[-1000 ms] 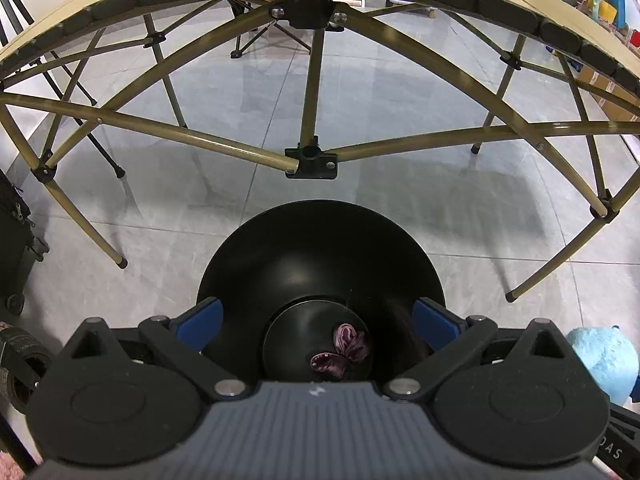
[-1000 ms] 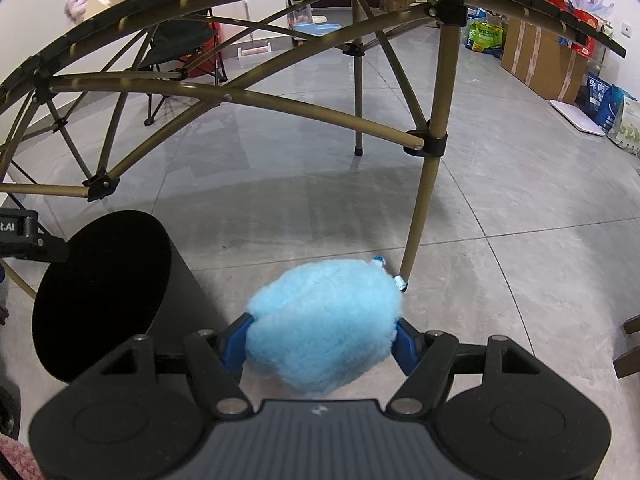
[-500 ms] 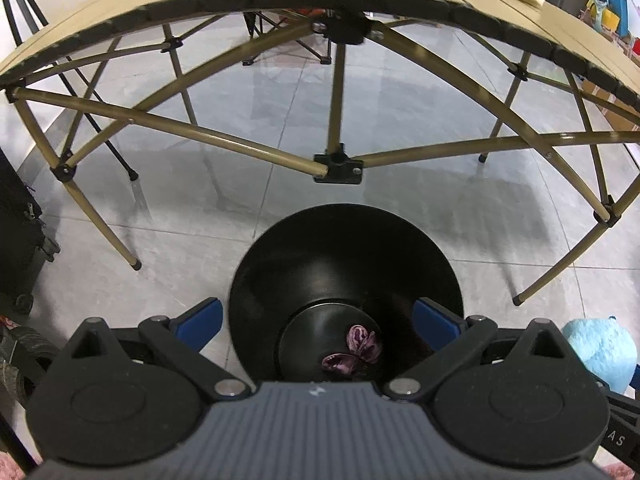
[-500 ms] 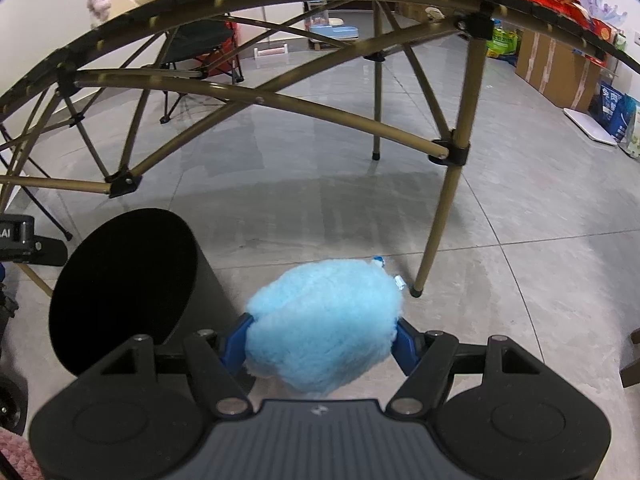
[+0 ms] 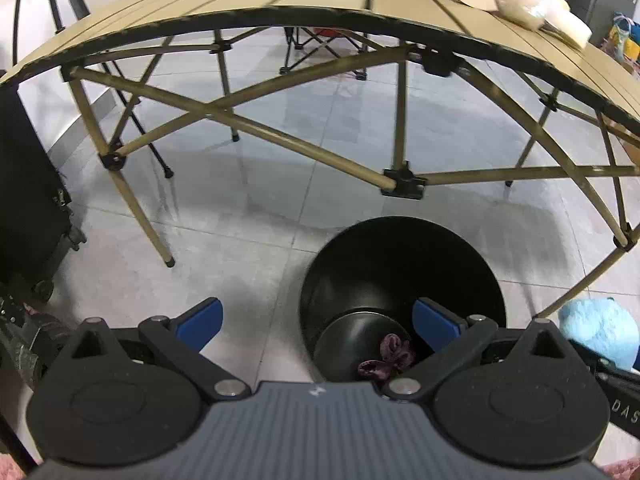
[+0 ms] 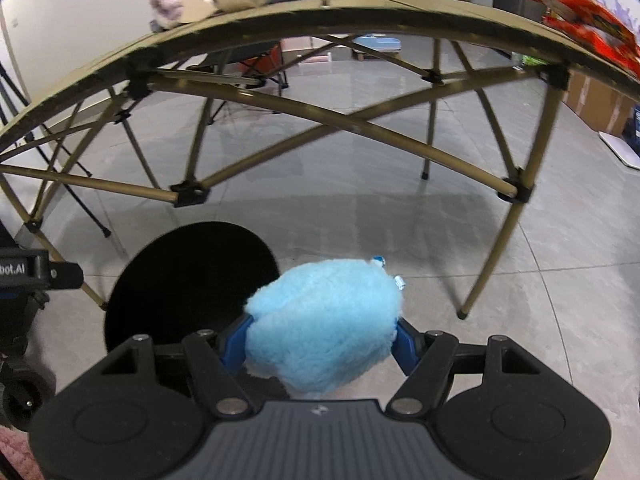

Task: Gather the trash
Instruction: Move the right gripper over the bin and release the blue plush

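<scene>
Your right gripper (image 6: pixel 320 340) has its 2 fingers (image 6: pixel 234 340) clamped on the blue fluffy ball (image 6: pixel 324 328), which hangs beside the black bin (image 6: pixel 188 280), not over its mouth. Let go here and, I judge, the ball lands on the floor or bounces off the rim. Squashed fluff may also slip early. Your left gripper (image 5: pixel 316 322) is spread wide and holds nothing; its right finger sits over the bin (image 5: pixel 400 276), where a purple scrap (image 5: pixel 386 356) lies. Both grippers angle steeply down, in front of the tabletop (image 5: pixel 280 4).
</scene>
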The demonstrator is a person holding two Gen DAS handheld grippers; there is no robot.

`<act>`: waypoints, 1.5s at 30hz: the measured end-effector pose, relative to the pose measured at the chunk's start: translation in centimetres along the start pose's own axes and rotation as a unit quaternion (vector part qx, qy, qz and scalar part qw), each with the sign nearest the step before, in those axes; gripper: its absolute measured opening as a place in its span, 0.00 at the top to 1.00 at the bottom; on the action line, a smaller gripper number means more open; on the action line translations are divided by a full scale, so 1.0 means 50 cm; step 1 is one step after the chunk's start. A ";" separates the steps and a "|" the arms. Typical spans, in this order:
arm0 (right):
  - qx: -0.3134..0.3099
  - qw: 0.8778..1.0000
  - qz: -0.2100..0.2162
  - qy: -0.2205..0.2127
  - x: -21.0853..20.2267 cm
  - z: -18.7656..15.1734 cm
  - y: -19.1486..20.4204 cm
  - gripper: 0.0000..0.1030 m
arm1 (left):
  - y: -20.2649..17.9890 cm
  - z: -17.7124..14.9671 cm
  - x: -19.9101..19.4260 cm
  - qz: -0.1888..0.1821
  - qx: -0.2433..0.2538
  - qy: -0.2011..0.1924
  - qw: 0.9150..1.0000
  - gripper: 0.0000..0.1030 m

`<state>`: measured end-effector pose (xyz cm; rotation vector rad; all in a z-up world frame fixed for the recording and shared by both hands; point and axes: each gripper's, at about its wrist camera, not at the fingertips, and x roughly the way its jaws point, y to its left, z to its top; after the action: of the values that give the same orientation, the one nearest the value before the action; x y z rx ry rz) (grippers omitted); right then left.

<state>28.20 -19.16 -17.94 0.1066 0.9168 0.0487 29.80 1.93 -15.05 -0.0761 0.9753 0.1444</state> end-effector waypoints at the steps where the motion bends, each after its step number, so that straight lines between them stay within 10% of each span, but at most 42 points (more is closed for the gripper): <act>1: -0.001 1.000 0.003 0.000 0.001 0.004 0.009 0.33 | 0.008 -0.001 -0.001 0.002 -0.002 -0.001 1.000 0.00; 45: -0.051 0.995 0.042 0.071 0.155 0.054 0.235 0.33 | 0.189 -0.018 0.021 0.048 -0.071 0.023 0.996 0.00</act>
<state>35.11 -7.00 -21.12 0.0473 1.0490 0.1833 28.15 11.22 -16.40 -0.1635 1.0134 0.3019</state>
